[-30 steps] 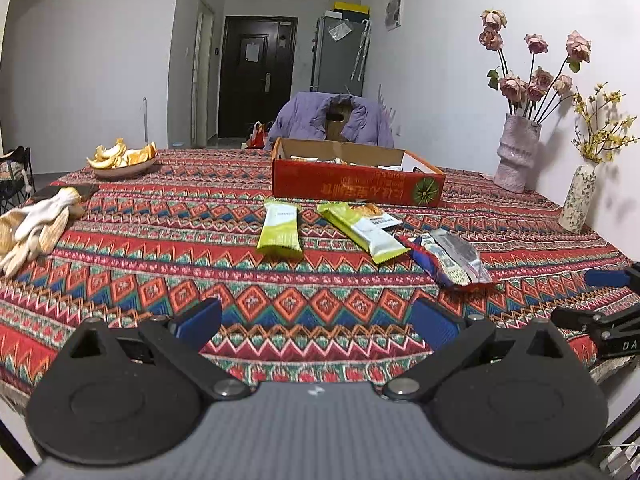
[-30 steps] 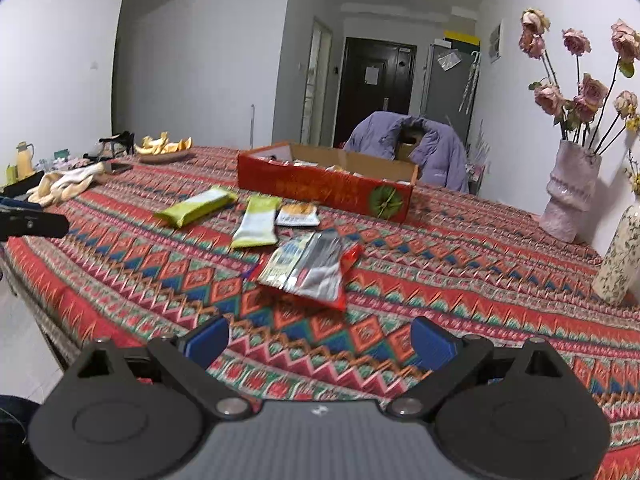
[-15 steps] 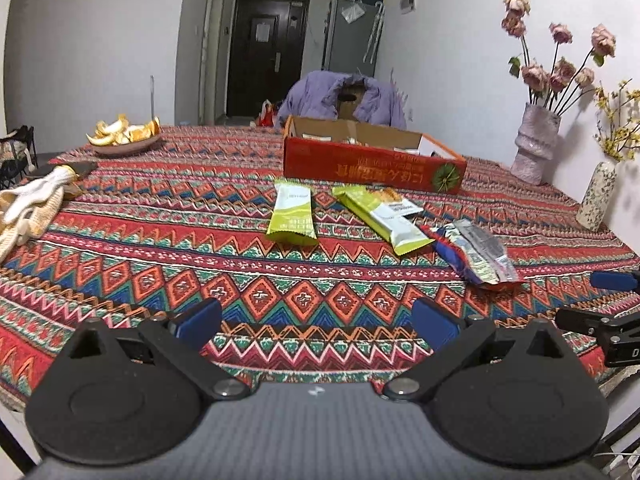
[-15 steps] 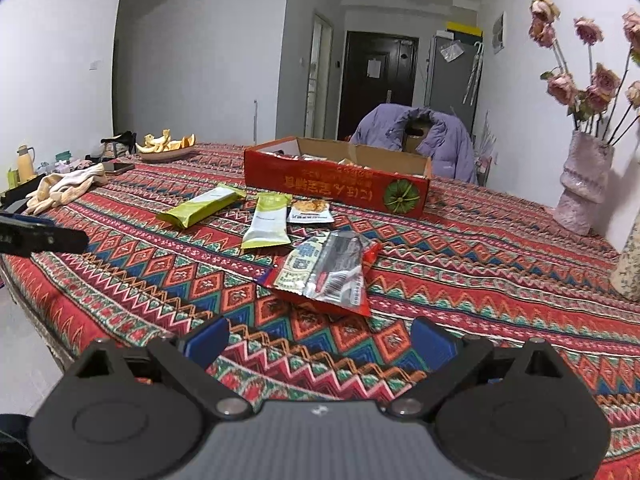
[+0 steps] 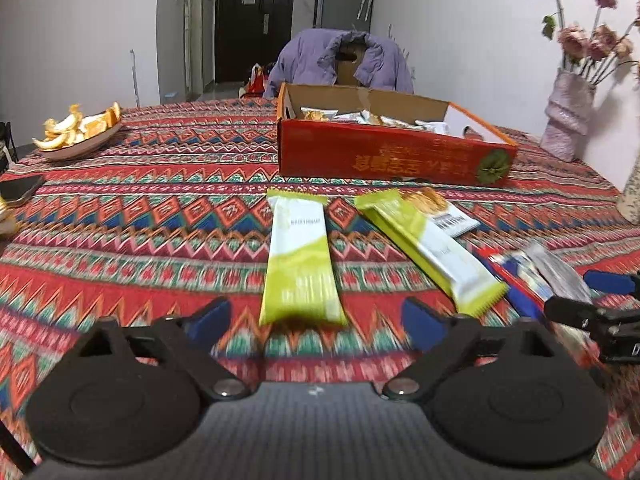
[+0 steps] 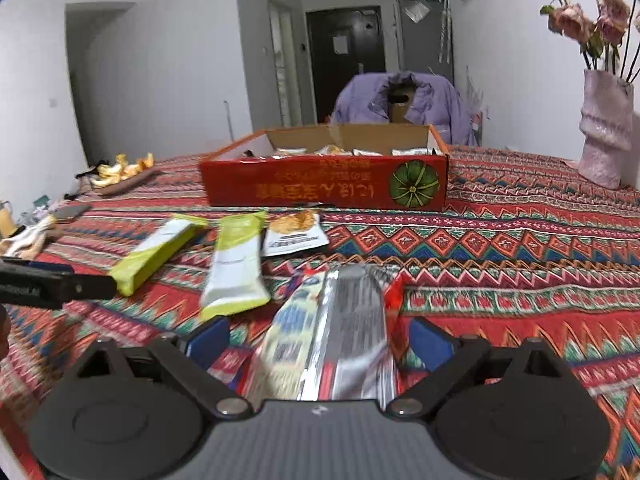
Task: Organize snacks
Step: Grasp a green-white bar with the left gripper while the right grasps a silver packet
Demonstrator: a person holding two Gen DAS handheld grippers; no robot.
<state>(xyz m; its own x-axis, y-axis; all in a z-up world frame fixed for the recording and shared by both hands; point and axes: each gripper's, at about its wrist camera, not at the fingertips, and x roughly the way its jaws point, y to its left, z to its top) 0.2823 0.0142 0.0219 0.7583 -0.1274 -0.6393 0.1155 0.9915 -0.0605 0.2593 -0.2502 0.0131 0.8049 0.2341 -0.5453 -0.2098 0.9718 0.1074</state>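
Both claws are held wide apart over the patterned red woven tablecloth (image 5: 160, 216), nothing being gripped by either; the left gripper (image 5: 316, 316) is aimed squarely at the green-and-white flat snack bar wrapper (image 5: 300, 264), whose near end lies just ahead of the gap between its blue-padded fingers (image 5: 208, 318), presumably so that the bar can be straddled and pinched across its narrow width; the right gripper (image 6: 320, 340) is placed so that the silver-and-red foil snack packet (image 6: 344, 320) already lies between its spread fingers, though no contact with the pads can be made out; a second green-and-white wrapper (image 5: 432, 252), laid slantwise, and a small white pouch printed with a biscuit picture (image 6: 294, 232) are left on the cloth between the two targets and the open red cardboard box (image 5: 392, 156), in which several packets are already stored, so the box is judged to be the destination; a plate of orange peel (image 5: 76, 132) and a pale pink vase of dried roses (image 6: 606, 136) stand well apart from the work; compared with half a second ago, both grippers are seen closer and lower: the green bar, formerly well ahead of the left fingers, is now just before them, and the foil packet, formerly ahead of the right fingers, is now enclosed by them; the jaw openings are unchanged
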